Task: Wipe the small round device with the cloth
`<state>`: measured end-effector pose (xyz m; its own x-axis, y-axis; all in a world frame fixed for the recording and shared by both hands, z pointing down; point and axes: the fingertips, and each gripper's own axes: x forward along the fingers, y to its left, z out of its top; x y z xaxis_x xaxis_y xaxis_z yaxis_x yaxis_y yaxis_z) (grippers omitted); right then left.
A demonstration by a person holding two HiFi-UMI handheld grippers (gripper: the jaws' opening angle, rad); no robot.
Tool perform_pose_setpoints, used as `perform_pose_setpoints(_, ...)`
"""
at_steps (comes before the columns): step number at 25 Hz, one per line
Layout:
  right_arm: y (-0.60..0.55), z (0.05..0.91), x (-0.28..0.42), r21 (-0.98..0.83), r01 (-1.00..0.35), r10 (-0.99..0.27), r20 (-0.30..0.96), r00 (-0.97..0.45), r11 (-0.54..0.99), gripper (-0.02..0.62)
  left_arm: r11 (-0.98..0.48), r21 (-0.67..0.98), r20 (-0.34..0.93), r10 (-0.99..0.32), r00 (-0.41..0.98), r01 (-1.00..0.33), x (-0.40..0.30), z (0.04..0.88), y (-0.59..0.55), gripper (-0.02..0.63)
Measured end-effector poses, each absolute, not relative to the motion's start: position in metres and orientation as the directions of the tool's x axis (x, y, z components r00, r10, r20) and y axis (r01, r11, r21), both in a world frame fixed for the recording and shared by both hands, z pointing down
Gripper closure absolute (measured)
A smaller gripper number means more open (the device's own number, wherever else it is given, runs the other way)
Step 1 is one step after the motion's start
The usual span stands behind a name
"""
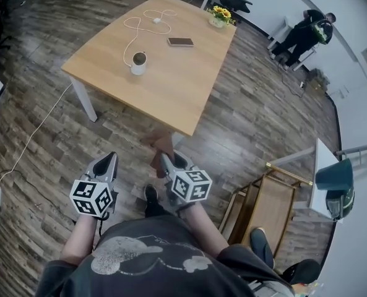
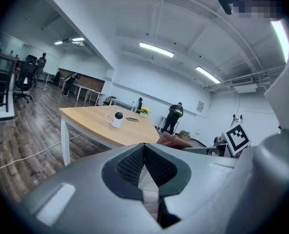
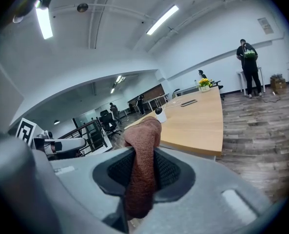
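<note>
Left gripper (image 2: 144, 149): jaws together, nothing between them. Right gripper (image 3: 143, 156): jaws clamped on a folded reddish-brown cloth (image 3: 143, 140) that sticks up past the tips. Small round device (image 1: 138, 62): white, dark-faced, standing on the wooden table (image 1: 171, 91), ahead and well apart from both grippers.

Bright, even indoor light in all three views. I read the source as the ceiling strip lights (image 2: 156, 49) in both gripper views. One overexposed strip (image 3: 43, 22) at the upper left of the right gripper view burns out to white glare. Shadows under the table (image 1: 171, 73) on the wooden floor (image 1: 41, 104) are faint and soft. Every view bows strongly at the edges, and the gripper views have dark corners. Close to the lens, the left gripper (image 2: 144, 155) and right gripper (image 3: 143, 167) look soft, while the room beyond is sharper.
</note>
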<state>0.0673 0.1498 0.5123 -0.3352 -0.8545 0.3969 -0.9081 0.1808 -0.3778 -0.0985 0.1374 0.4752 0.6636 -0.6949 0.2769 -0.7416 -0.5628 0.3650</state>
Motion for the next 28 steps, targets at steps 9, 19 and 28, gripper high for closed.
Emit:
perform_pose_setpoints(9, 0.086, 0.512, 0.133, -0.370, -0.905, -0.839, 0.407, -0.361, 0.210, 0.518, -0.535, 0.358, 0.287, -0.717, 0.636, -0.765, -0.041, 0.474, 0.080, 0.588)
perform_pose_setpoints(19, 0.057, 0.522, 0.179, -0.385, -0.893, -0.819, 0.418, -0.394, 0.233, 0.517, -0.504, 0.323, 0.291, -0.753, 0.590, -0.801, -0.007, 0.467, 0.044, 0.588)
perform_pose_setpoints(28, 0.042, 0.534, 0.182, -0.417, -0.884, -0.809, 0.433, -0.399, 0.212, 0.518, -0.488, 0.324, 0.326, -0.746, 0.580, -0.810, -0.004, 0.479, 0.013, 0.588)
